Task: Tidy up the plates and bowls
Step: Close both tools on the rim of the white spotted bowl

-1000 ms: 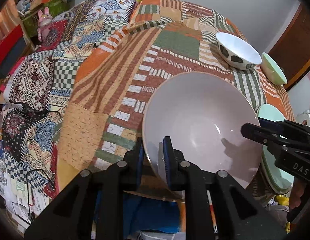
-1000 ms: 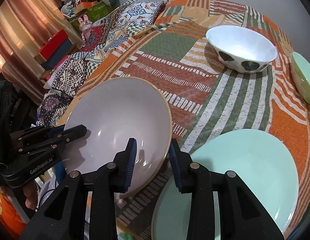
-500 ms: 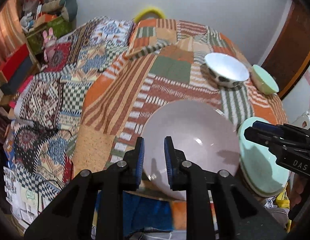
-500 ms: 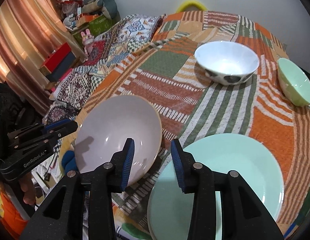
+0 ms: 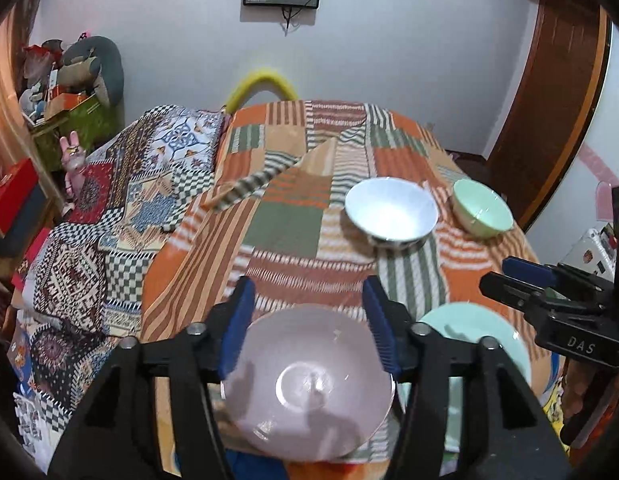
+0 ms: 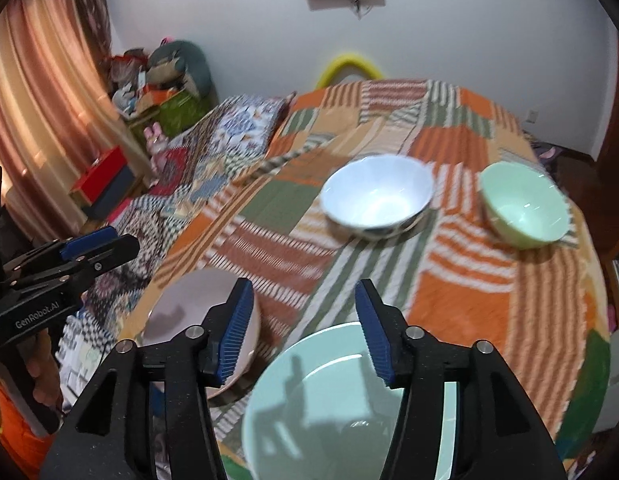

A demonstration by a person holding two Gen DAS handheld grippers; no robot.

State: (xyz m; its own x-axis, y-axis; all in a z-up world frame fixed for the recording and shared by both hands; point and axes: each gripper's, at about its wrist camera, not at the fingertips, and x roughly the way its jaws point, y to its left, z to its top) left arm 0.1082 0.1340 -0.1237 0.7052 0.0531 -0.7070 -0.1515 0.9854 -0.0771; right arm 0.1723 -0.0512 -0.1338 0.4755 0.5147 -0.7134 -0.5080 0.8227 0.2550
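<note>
A pale pink plate lies at the table's near edge, below my open, empty left gripper. It also shows in the right wrist view, at the left. A mint green plate lies to its right, under my open, empty right gripper. It shows partly in the left wrist view. A white bowl with dark spots and a mint green bowl stand farther back on the right. They also show in the right wrist view: white bowl, green bowl.
The round table carries a striped patchwork cloth. A patterned bed adjoins it on the left. A yellow chair back stands at the far side. A wooden door is at the right. Curtains hang at the left.
Both grippers have opened and let go of the pink plate. They have pulled back and up, so the plate now lies flat on the table beside the green plate.
</note>
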